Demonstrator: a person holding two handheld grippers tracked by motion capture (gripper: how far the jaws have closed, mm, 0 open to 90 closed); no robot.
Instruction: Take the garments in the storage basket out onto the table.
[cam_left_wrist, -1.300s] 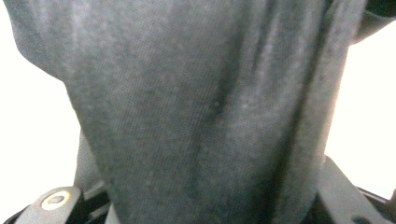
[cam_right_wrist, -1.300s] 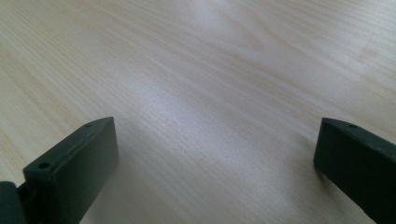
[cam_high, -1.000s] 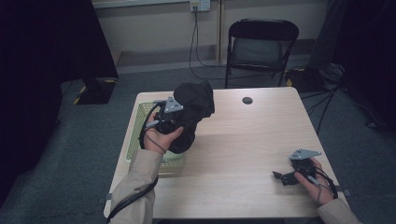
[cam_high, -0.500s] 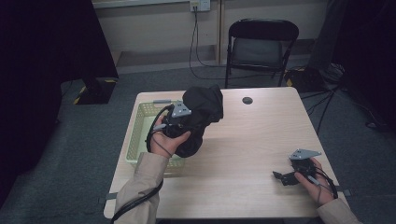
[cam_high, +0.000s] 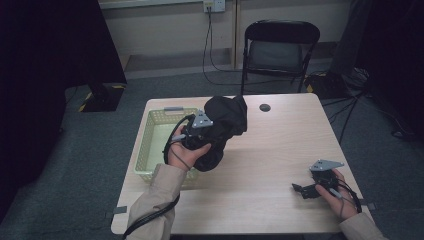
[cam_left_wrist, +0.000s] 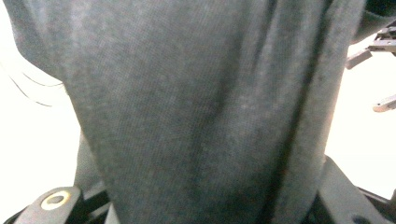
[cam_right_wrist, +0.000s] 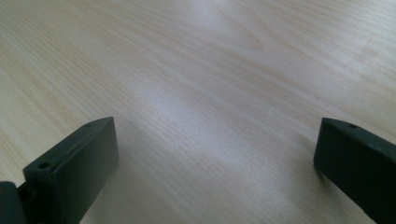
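While dim room: bare wooden table, grey carpet.

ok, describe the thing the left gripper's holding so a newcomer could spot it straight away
Start at the wooden table, then go to its left side, where a pale mesh basket sits. Just right of the basket, the left gripper holds up a bunched dark cloth. It is the one soft, crumpled thing; the small dark disc lies flat.

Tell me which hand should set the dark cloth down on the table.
Left, probably. The left gripper already clamps the dark cloth above the table. The right gripper rests open, apart, near the front corner.
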